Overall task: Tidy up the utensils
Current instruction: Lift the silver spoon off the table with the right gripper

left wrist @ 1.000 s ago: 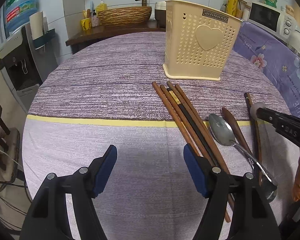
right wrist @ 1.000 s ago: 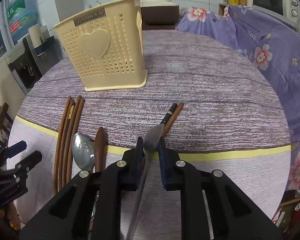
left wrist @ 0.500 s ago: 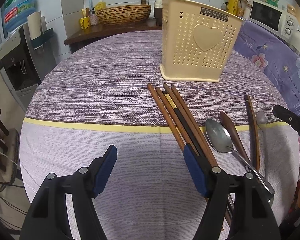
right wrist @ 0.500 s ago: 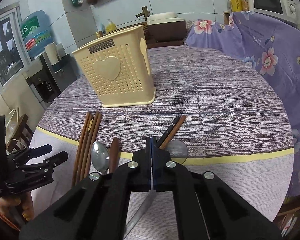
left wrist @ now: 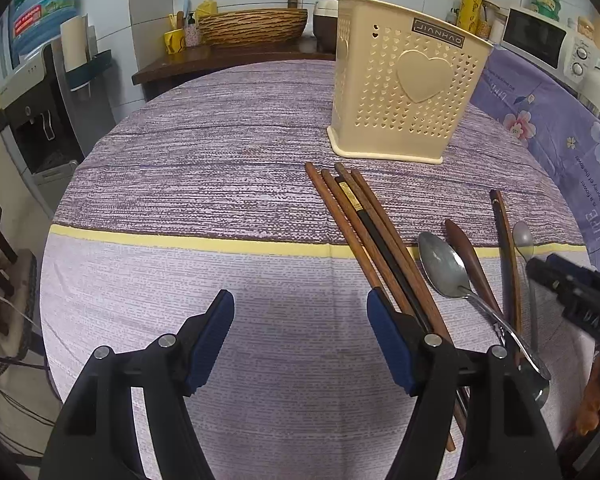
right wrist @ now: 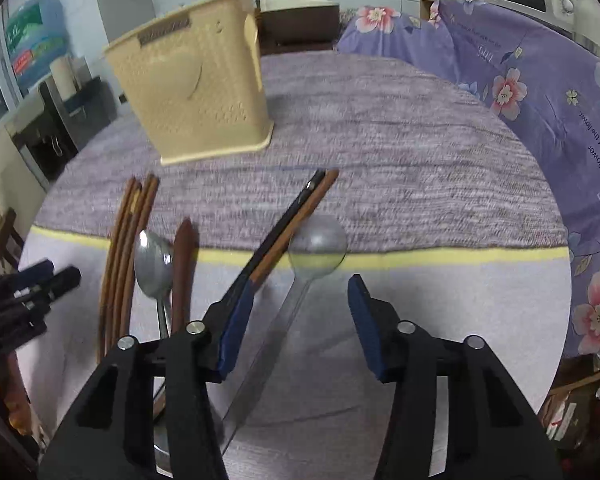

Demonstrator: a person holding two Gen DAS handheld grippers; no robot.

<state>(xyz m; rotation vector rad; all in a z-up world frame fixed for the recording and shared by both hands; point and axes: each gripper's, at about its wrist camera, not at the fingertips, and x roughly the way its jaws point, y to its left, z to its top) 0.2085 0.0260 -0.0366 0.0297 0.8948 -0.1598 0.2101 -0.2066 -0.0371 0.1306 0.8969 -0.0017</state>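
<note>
Between the earlier frames and this one, the right gripper (right wrist: 300, 320) went from clamped shut on the handle of a metal spoon (right wrist: 317, 247) to fully spread, with nothing between its blue pads (right wrist: 236, 330). The spoon now lay flat on the striped tablecloth (right wrist: 420, 168), its bowl over the yellow stripe and touching the side of a pair of chopsticks (right wrist: 296, 210), its handle running back toward the camera between the open jaws. The right wrist view was motion-blurred, so the gripper was probably moving. The left gripper (left wrist: 300, 340) was released as well, wide open and holding nothing, hovering low over the cloth in much the same pose as a second before; its right pad (left wrist: 388, 344) sat just beside the near end of a bundle of wooden chopsticks (left wrist: 364, 224). A second metal spoon (left wrist: 444, 270) and a dark wooden spoon (left wrist: 466, 256) lay to the right of that bundle. The cream perforated utensil holder (left wrist: 404, 80) stood upright at the far side of the table, well apart from every utensil. Judgement: the release set the spoon back on the table rather than in the holder, so no utensil appeared stowed and the sorting work remained almost entirely ahead. The spoon would likely need a fresh grasp.
</note>
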